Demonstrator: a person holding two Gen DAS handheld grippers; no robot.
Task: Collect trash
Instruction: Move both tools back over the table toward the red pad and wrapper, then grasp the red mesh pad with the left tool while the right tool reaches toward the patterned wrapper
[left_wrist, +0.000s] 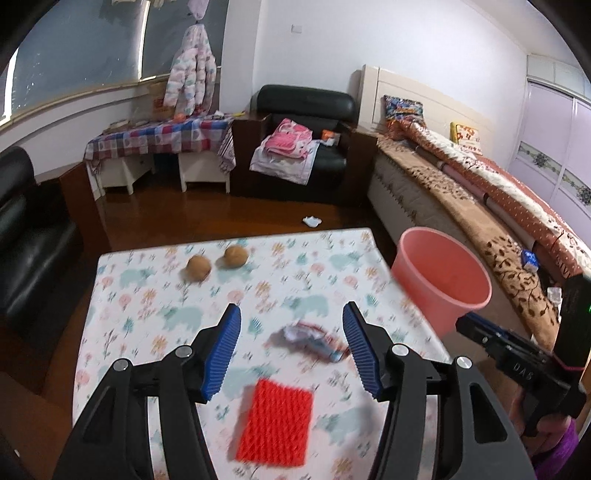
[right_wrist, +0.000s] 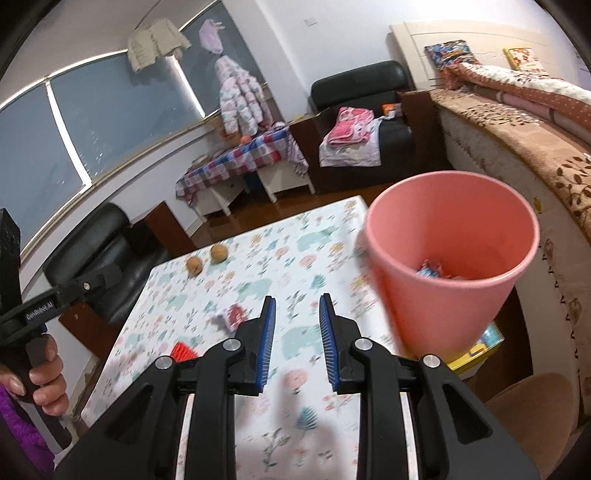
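A crumpled red and white wrapper (left_wrist: 310, 339) (right_wrist: 231, 315) lies on the flower-patterned table (left_wrist: 147, 295). My left gripper (left_wrist: 291, 310) hovers over it, open wide, with the wrapper between and just beyond its blue pads, untouched. Closer to me lies a red foam net (left_wrist: 275, 421) (right_wrist: 183, 350). A pink bucket (left_wrist: 439, 280) (right_wrist: 450, 258) stands at the table's right edge with wrappers (right_wrist: 430, 269) at its bottom. My right gripper (right_wrist: 298, 300) is open over bare tablecloth left of the bucket, with nothing between its fingers.
Two brown round nuts (left_wrist: 198, 268) (left_wrist: 235, 256) sit near the table's far edge. A white tissue (left_wrist: 311, 221) lies on the wooden floor beyond. A bed (left_wrist: 480, 206) runs along the right, a black armchair (left_wrist: 303, 147) stands at the back. A hand (right_wrist: 44, 376) grips the left tool's handle.
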